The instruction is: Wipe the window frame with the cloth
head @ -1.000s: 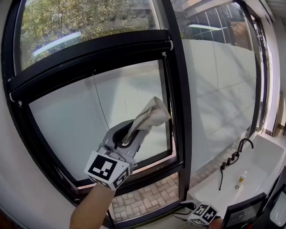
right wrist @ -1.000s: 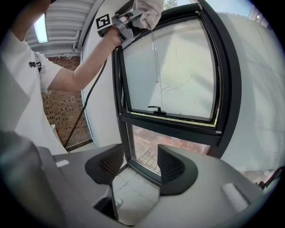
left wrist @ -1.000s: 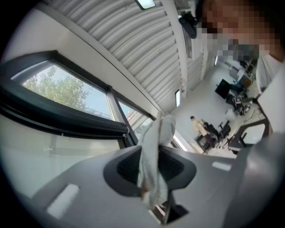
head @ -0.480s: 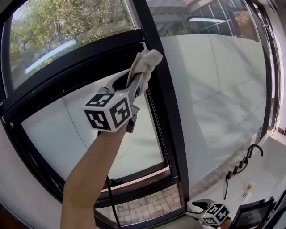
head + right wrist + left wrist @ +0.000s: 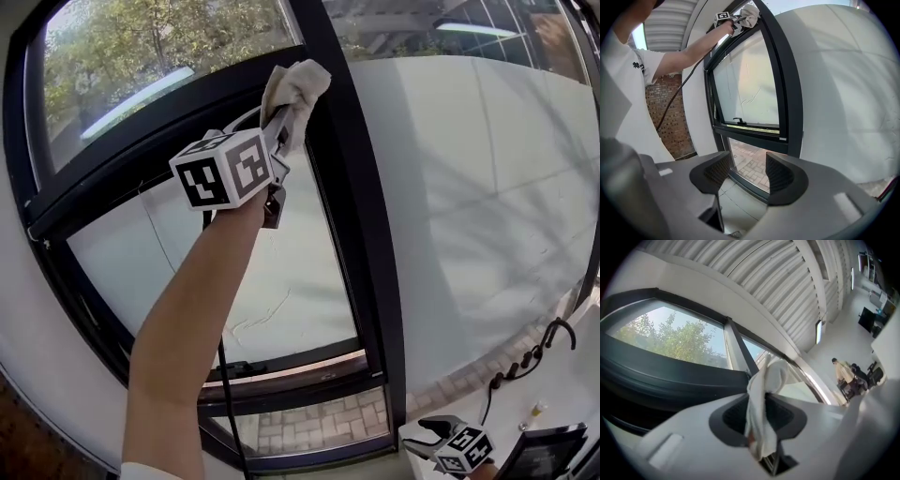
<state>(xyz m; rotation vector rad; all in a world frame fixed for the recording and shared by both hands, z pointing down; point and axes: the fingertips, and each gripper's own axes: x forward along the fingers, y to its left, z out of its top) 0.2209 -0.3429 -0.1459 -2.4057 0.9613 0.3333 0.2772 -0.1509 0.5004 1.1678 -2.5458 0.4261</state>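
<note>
A black window frame [image 5: 339, 169] runs up the wall, with a horizontal bar [image 5: 141, 141] across its upper part. My left gripper [image 5: 279, 105] is raised high and shut on a cream cloth [image 5: 294, 86], which presses against the frame's upper corner where the bar meets the upright. In the left gripper view the cloth [image 5: 761, 411] hangs bunched between the jaws, in front of the dark frame [image 5: 670, 380]. My right gripper [image 5: 433, 431] hangs low at the bottom right, open and empty. The right gripper view shows the frame [image 5: 787, 93] and the cloth [image 5: 749, 13] far up.
A black cable [image 5: 225, 394] dangles from the left gripper along the arm. A white counter with a black faucet [image 5: 553, 337] lies at the lower right. Brick paving [image 5: 309, 424] shows through the lower pane. A window handle [image 5: 737, 120] sits on the sash's bottom rail.
My left gripper has risen with the cloth from the middle of the pane to the frame's upper corner. The right gripper has stayed low.
</note>
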